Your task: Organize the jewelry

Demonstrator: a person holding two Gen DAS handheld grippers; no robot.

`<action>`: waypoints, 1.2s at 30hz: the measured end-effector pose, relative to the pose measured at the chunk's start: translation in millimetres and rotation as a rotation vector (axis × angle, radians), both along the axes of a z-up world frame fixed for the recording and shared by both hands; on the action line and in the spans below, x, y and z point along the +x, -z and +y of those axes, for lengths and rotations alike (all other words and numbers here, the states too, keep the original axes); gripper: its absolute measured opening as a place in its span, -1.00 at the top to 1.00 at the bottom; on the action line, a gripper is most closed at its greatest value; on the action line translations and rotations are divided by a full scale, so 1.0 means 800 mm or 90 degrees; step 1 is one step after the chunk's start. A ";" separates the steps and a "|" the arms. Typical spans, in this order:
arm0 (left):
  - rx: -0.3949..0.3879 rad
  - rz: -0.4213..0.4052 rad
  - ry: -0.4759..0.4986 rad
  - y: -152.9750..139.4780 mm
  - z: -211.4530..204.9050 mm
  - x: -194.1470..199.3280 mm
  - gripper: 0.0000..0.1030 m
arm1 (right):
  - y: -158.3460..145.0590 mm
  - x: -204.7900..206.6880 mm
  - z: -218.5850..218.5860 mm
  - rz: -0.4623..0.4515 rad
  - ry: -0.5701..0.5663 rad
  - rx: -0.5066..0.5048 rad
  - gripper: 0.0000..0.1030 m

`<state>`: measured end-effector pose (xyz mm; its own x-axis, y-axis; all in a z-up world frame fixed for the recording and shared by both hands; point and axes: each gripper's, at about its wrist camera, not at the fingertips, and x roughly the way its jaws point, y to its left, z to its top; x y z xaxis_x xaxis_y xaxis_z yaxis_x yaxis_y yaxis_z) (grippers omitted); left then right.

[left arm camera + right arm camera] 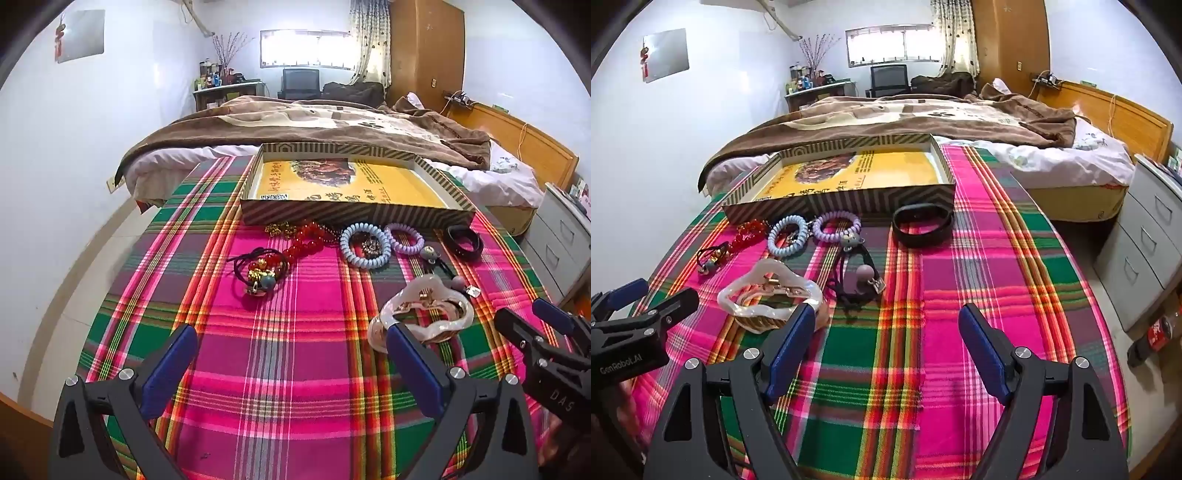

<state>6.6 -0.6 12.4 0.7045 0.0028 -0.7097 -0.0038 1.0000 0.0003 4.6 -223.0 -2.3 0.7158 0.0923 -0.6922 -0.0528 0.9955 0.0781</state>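
- Left gripper (291, 341): jaws spread wide, nothing between them, hovering low over the plaid cloth (295, 387). Its right finger tip overlaps the near rim of the shell-shaped dish (428, 314); contact cannot be told.
- Right gripper (886, 321): jaws apart, empty, above bare cloth just right of the dish (768, 295).
- Dish: pearly, wavy-edged, small metallic pieces inside. Sits near front of the jewelry spread.
- Just beyond the dish: black cord hair ties with a mauve bead (866, 275) and a grey charm.
- Left of centre: black hair ties with gold and teal charms (258, 271), touching a red bead bracelet (308, 238).
- Next row, close to the box wall: blue spiral coil tie (365, 245), purple spiral coil tie (404, 238), black band (463, 240), gold bead chain (280, 229).
- Striped shallow box (314, 212): yellow printed floor, no jewelry inside.
- Beyond: bed with a brown blanket (314, 125).
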 end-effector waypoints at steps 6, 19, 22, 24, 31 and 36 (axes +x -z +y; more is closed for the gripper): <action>-0.010 0.005 -0.006 -0.002 0.007 0.001 -1.00 | -0.001 0.003 0.003 -0.003 -0.005 0.002 -0.56; -0.007 0.010 -0.017 0.000 0.011 0.003 -1.00 | 0.000 0.006 0.005 -0.004 -0.010 0.005 -0.56; -0.010 0.011 -0.017 0.001 0.011 0.003 -1.00 | -0.001 0.006 0.005 -0.005 -0.010 0.006 -0.56; -0.009 0.013 -0.018 0.001 0.011 0.002 -1.00 | -0.001 0.006 0.005 -0.004 -0.011 0.006 -0.56; -0.008 0.006 -0.020 -0.002 0.013 -0.001 -1.00 | -0.004 0.002 0.006 -0.011 -0.010 0.006 -0.56; -0.006 0.003 -0.017 -0.006 0.012 -0.004 -1.00 | -0.006 -0.001 0.004 -0.014 -0.008 0.006 -0.56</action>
<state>3.6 9.0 17.4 0.7013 0.0157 -0.7127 -0.0312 0.9995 -0.0087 3.6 -220.0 2.4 0.7295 0.1085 -0.6754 -0.0673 0.9939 0.0869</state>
